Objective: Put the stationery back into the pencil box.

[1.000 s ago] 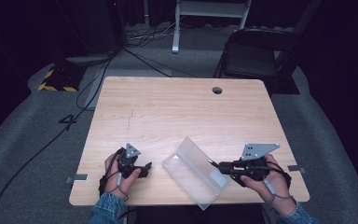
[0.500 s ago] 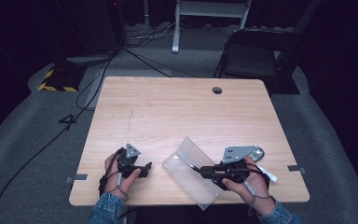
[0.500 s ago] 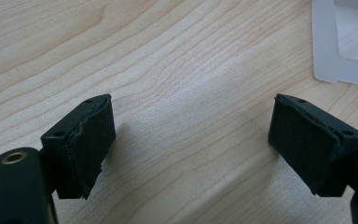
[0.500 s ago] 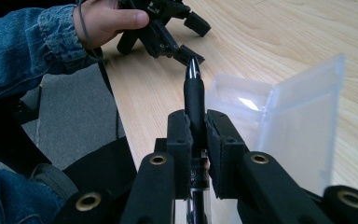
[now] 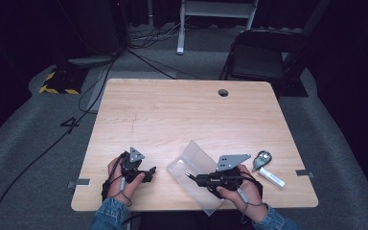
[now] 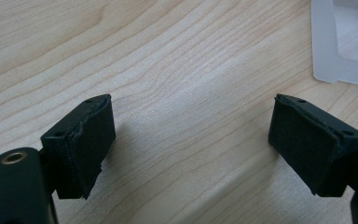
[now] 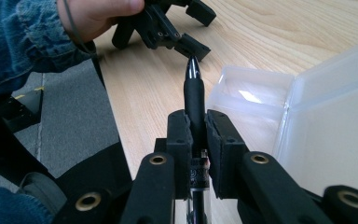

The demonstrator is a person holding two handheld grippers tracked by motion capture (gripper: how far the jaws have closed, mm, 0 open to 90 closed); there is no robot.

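Note:
A clear plastic box lies open near the table's front edge, its lid tilted up. My right gripper hovers over the box, shut on a black pen whose tip points left along the table. The box's tray and raised lid show to the right of the pen. My left gripper rests on the wood left of the box, its jaws wide apart with nothing between its pads. A corner of the box shows at the upper right in the left gripper view.
A small silvery object and a white stick-shaped item lie on the table right of my right hand. A round hole sits near the far edge. A chair and cables stand beyond the table.
My right gripper has carried the pen leftward from the table's right side to above the open box, uncovering the two small items. The left gripper has stayed put.

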